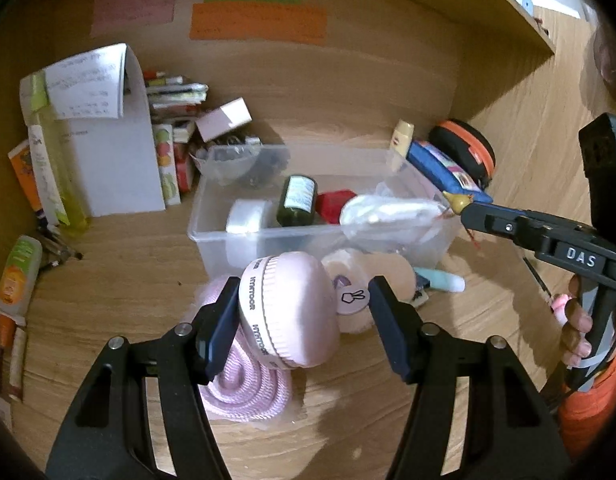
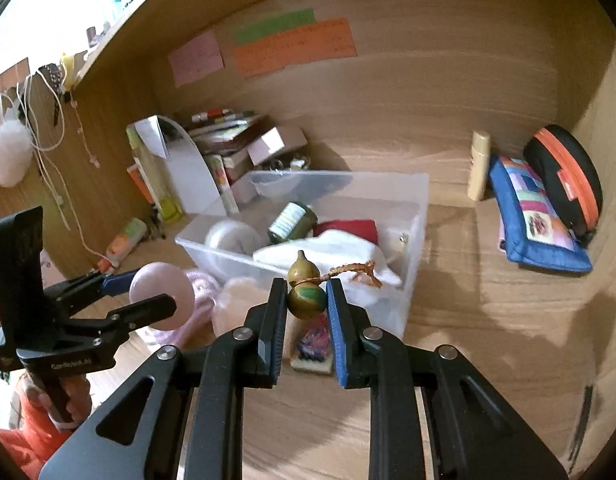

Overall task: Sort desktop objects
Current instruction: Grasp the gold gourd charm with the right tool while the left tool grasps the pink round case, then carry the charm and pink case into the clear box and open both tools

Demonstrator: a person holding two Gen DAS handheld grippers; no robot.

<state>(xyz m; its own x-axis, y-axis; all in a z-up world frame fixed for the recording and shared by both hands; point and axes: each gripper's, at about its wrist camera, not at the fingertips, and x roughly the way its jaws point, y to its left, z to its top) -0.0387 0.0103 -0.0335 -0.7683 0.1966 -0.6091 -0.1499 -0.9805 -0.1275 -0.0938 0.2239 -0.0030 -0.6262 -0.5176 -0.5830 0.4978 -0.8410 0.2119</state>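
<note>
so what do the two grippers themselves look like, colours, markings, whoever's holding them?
Both are matte black two-finger frames with silver pivot bolts and dark blue finger pads. The right gripper carries white raised "DAS" lettering on its side; the left gripper has small pale lettering, too blurred to read. Each has a black pistol-style handle. The right hand is bare, with an orange sleeve.

One clear bin [image 1: 211, 236] — one gourd [image 2: 305, 294] — two claws.

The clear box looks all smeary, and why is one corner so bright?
Right wrist view: the clear box and its contents are motion-blurred, while the gourd in the right claw stays fairly sharp; the top-left corner is blown out white. Left wrist view: dimmer, edges curved, corners dark.
</note>
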